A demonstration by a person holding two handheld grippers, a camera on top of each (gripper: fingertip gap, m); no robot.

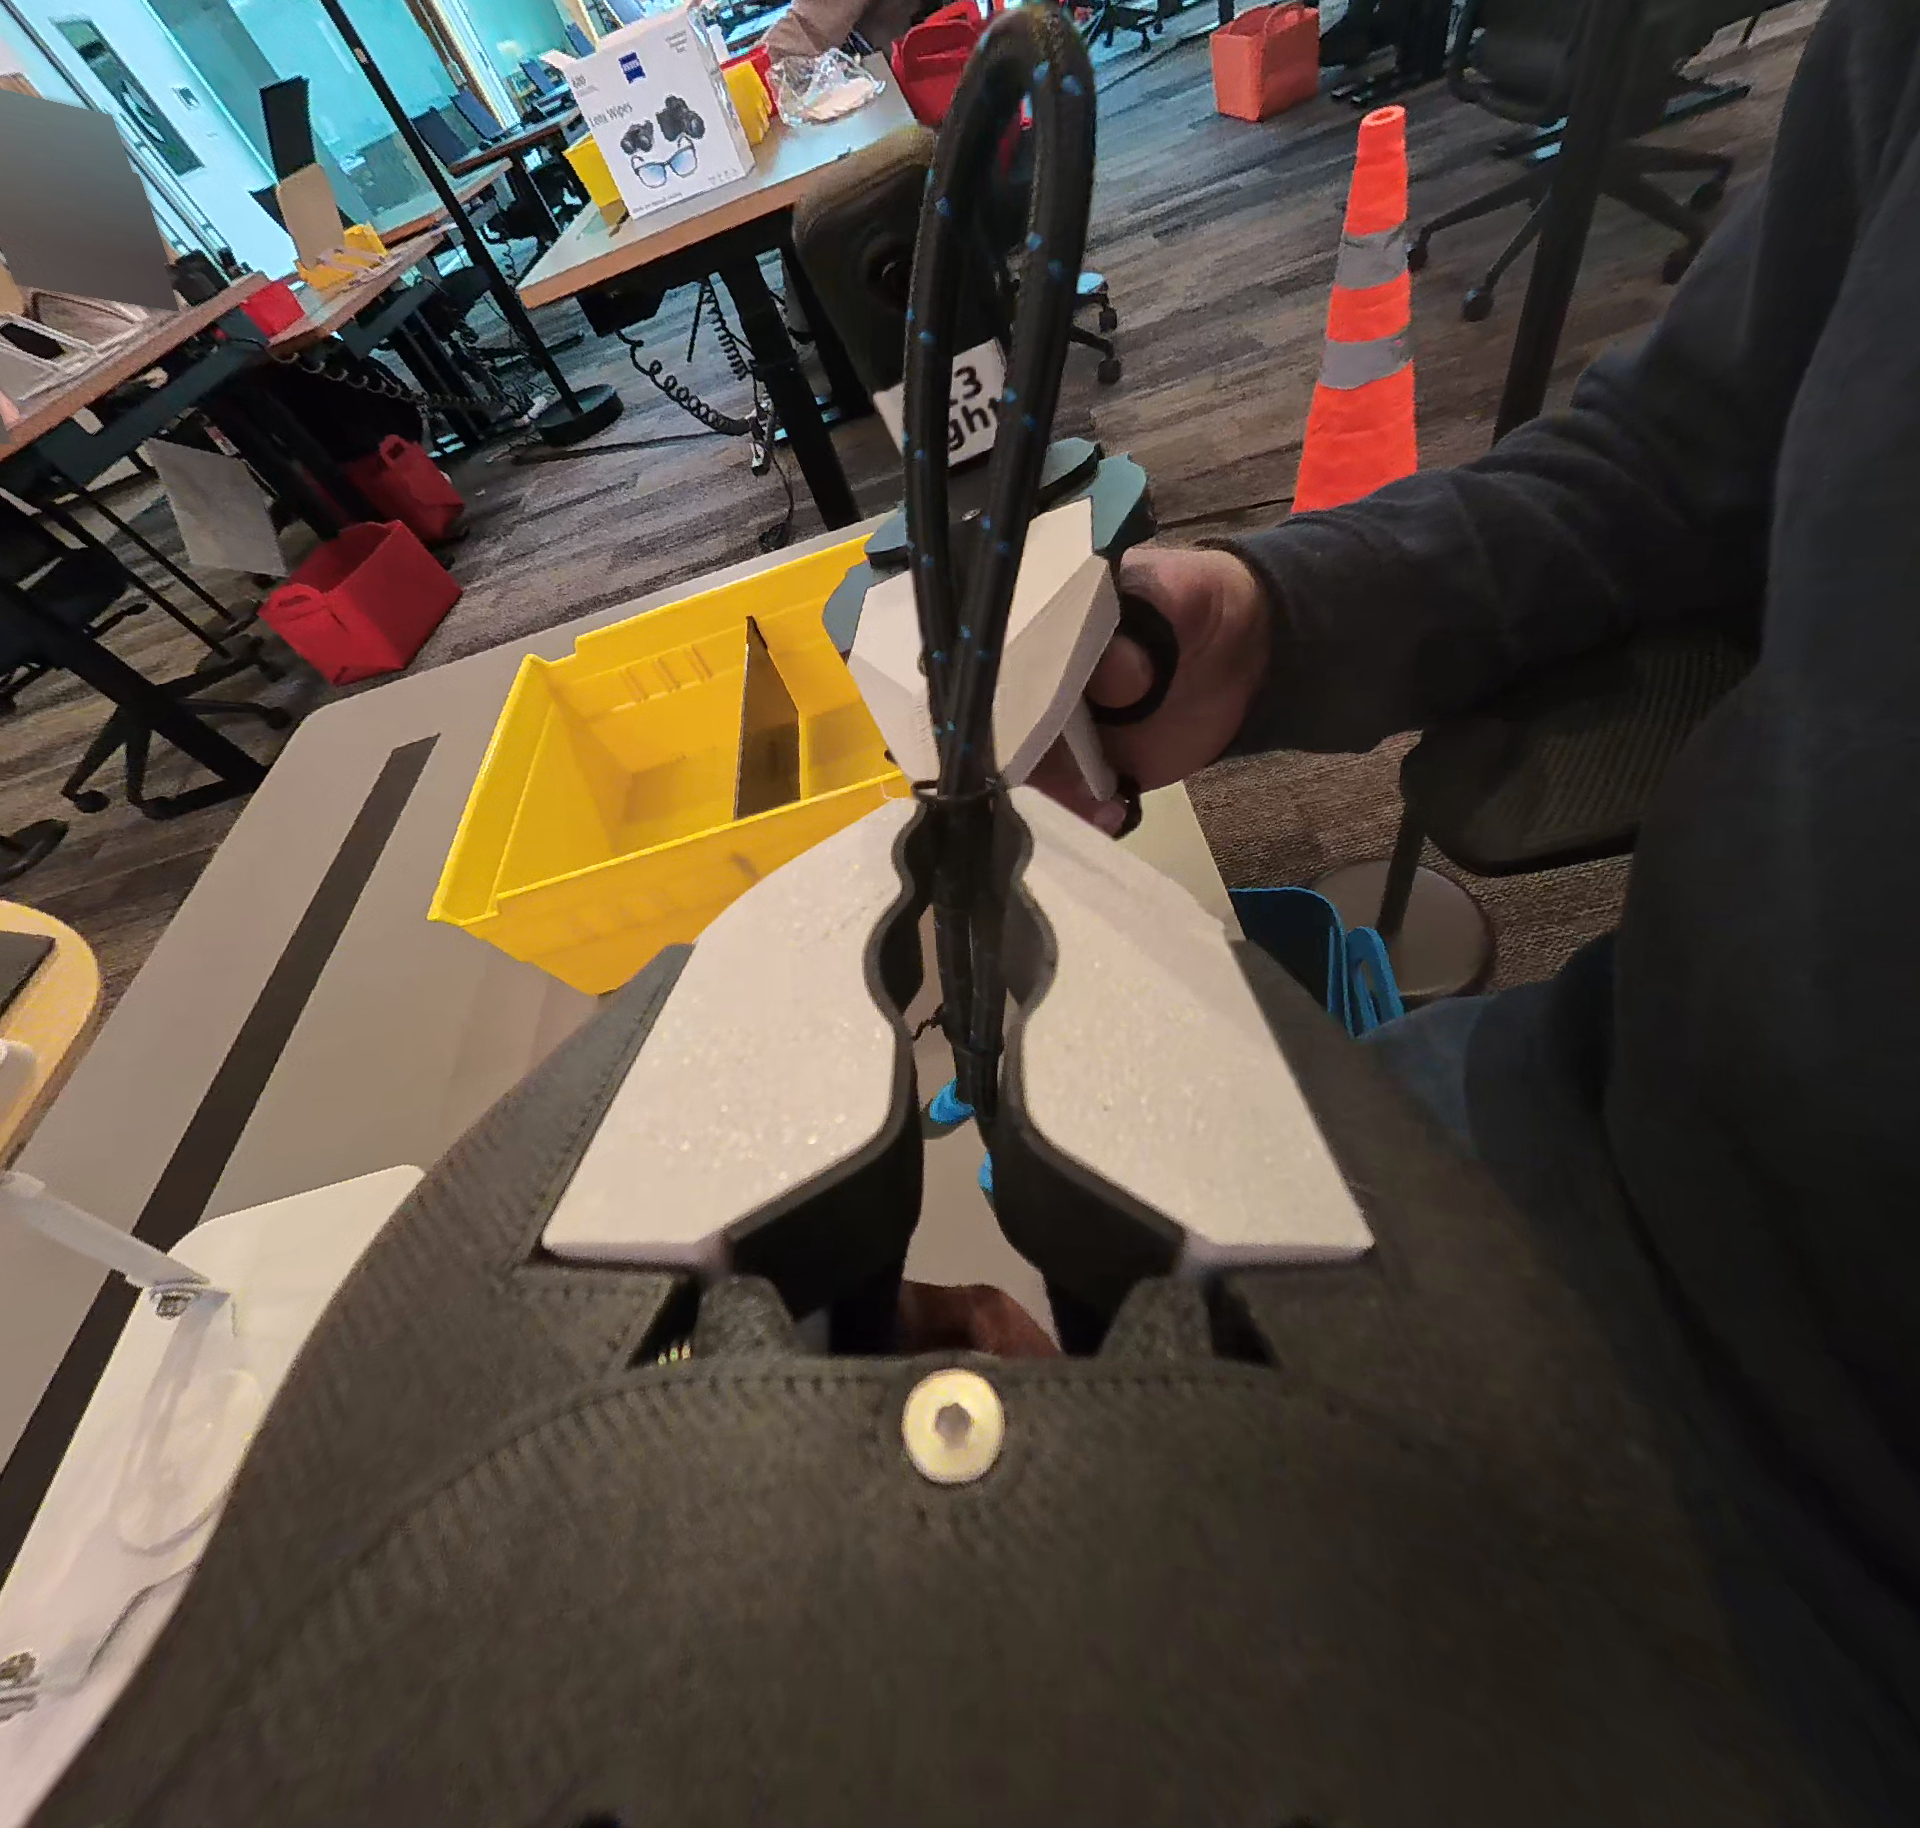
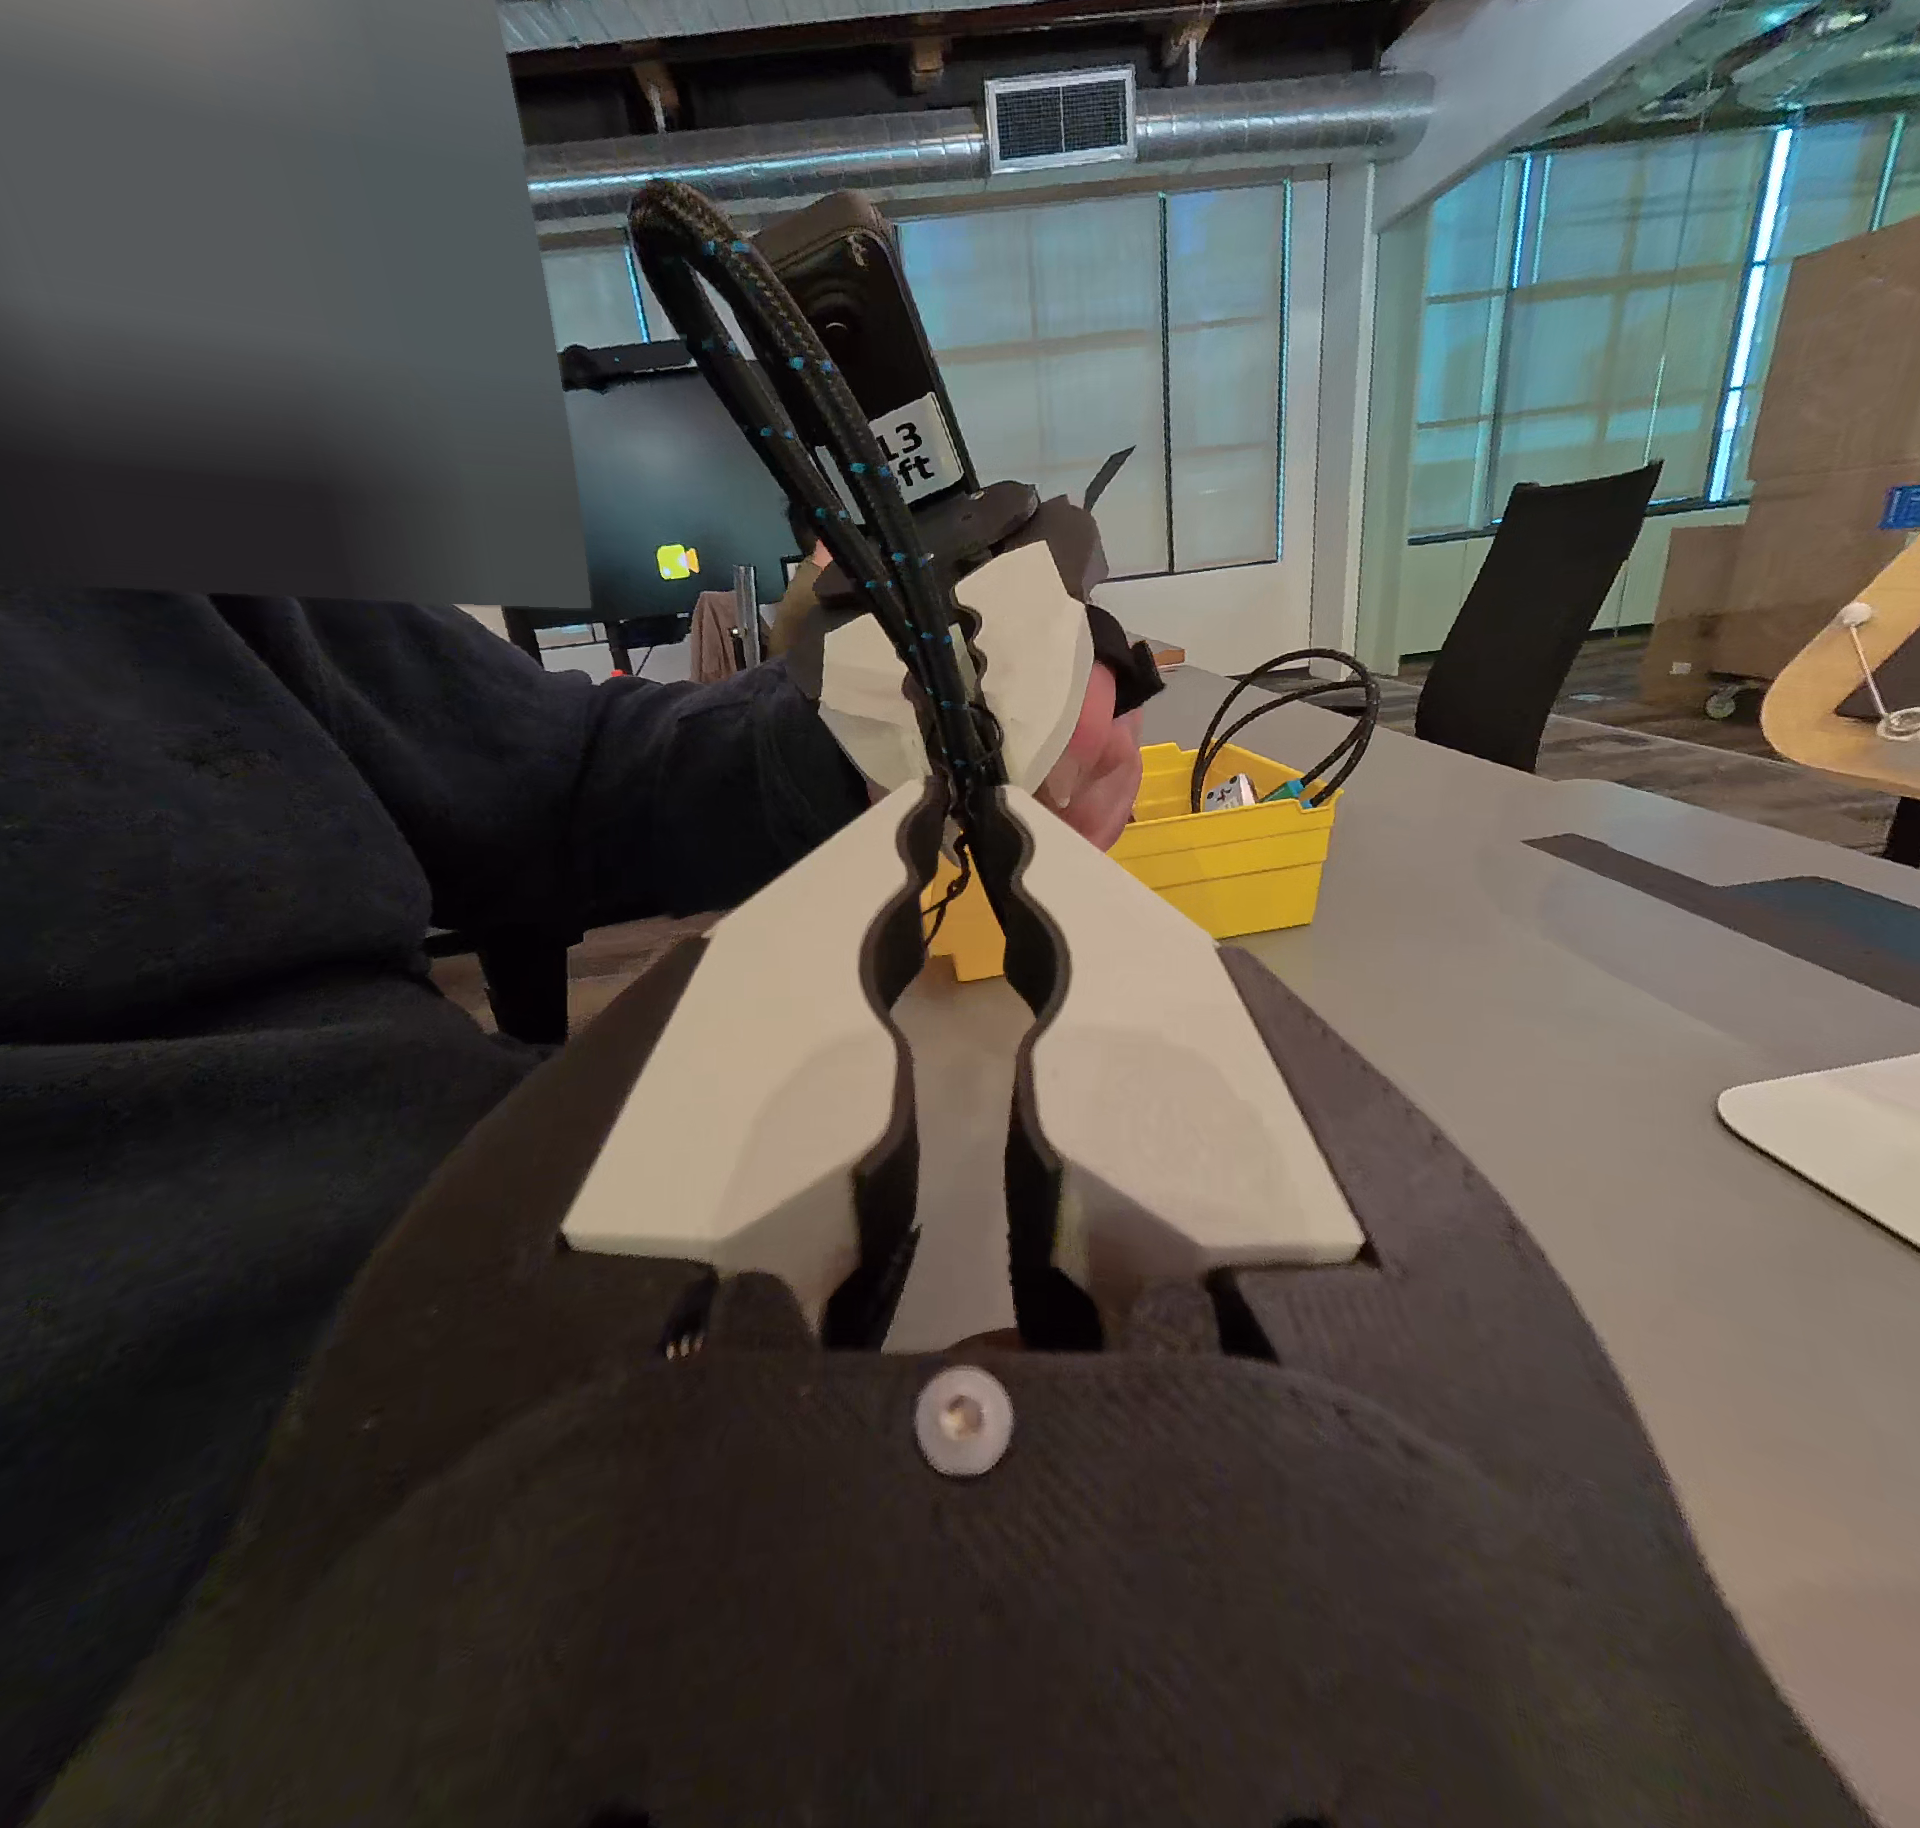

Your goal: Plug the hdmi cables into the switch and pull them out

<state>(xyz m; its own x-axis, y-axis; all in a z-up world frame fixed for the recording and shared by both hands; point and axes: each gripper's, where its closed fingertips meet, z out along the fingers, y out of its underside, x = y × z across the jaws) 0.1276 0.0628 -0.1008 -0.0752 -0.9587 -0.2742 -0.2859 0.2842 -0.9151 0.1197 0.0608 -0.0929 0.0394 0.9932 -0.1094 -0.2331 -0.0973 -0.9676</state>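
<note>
- Both claws meet nose to nose above the grey surface, sharing one coiled HDMI cable, a black braided lead flecked with blue, bound at its waist by a thin tie.
- The left claw is narrowed on the bundle just below the tie, with the loop standing upright beyond its tips and the blue plug ends hanging between its fingers, close to the camera.
- The right claw is pinched nearly shut at its tips against the same bundle at the tie; whether it grips the tie or only the cable cannot be told.
- Judged from this, the work is at its opening step: the cable is still coiled and no plug is near any port. The next move seems to call for freeing the tie, with one claw steadying the coil while the other works the thin strand loose.
- A yellow bin sits on the surface just beyond the claws; in the right wrist view it holds a second coiled black cable and a small pale box with a teal piece beside it, possibly the switch, though too small to be sure.
- A white pad lies at the right edge of the surface.
- An orange traffic cone stands on the floor well behind, and red fabric bins sit under far desks.
- The upright loop and the opposing claw crowd the working gap; a slip could drop the bundle.
</note>
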